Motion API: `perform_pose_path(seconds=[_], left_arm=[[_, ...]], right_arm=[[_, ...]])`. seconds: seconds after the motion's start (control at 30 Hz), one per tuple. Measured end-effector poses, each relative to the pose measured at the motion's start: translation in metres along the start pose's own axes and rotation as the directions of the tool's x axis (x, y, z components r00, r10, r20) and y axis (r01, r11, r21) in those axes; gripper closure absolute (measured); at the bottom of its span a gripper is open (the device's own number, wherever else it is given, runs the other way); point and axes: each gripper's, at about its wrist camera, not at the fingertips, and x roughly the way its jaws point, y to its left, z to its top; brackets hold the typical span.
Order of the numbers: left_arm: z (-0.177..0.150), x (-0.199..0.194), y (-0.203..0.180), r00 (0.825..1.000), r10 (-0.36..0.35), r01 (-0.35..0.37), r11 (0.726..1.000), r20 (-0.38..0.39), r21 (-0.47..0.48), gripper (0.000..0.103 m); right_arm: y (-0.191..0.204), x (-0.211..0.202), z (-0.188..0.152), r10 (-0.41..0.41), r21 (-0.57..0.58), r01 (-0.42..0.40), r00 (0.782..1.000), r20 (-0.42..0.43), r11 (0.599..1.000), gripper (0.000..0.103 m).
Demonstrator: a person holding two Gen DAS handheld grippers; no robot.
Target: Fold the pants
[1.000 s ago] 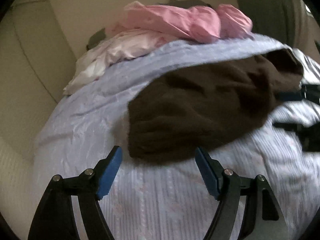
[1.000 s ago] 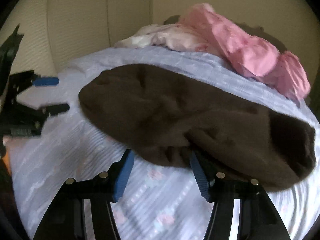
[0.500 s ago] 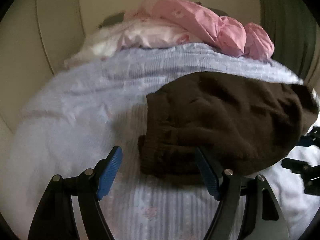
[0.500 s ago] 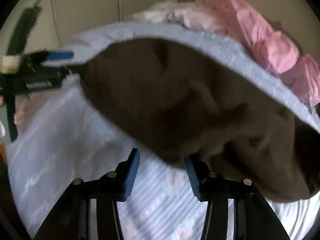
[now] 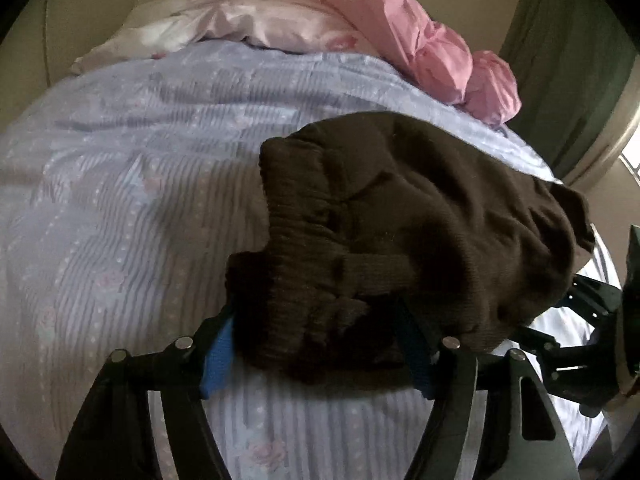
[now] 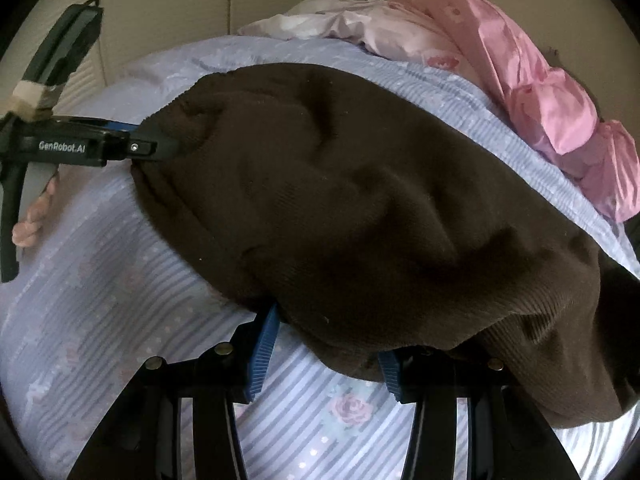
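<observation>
At the bottom of the left wrist view, the left gripper (image 5: 320, 354) straddles the ribbed waistband edge of the brown pants (image 5: 420, 224); its jaws are closing, the cloth bunched between the blue pads, not visibly pinched. In the right wrist view the right gripper (image 6: 326, 354) has the pants' near hem between its jaws; whether it is clamped I cannot tell. The pants spread across the lilac striped bedsheet (image 6: 120, 288). Pink bedding (image 5: 360, 12) sits upper right.
</observation>
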Motion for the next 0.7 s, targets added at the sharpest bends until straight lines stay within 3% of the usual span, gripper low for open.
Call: perform_pose_path(seconds=[0.2,0.23,0.33,0.43,0.57,0.7], left_arm=[[0.003,-0.019,-0.010,1.000,0.027,-0.027,1.000,-0.003,0.010,0.063],[0.004,-0.024,-0.010,1.000,0.021,-0.021,1.000,-0.006,-0.001,0.064],[0.006,-0.031,-0.006,0.999,0.020,-0.021,0.999,-0.027,-0.026,0.067],[0.009,-0.042,-0.002,0.999,0.018,-0.019,0.999,-0.035,-0.030,0.067],[0.004,-0.071,0.011,0.998,0.070,-0.070,0.998,-0.002,-0.001,0.067],[-0.021,-0.086,0.044,0.995,0.090,-0.091,0.996,-0.045,-0.007,0.067]], right_arm=[[-0.016,0.002,-0.006,0.058,0.089,-0.061,0.998,0.032,0.994,0.056],[-0.015,0.001,-0.006,0.055,0.088,-0.057,0.998,0.029,0.994,0.067],[-0.007,-0.010,-0.005,0.045,0.072,-0.047,0.999,0.021,0.996,0.074],[0.000,-0.020,-0.001,0.046,0.067,-0.045,0.999,-0.006,0.997,0.077],[0.018,-0.040,0.007,0.063,0.063,-0.061,0.998,-0.031,0.996,0.080],[0.056,-0.050,0.012,0.100,0.009,-0.100,0.994,-0.039,0.995,0.081]])
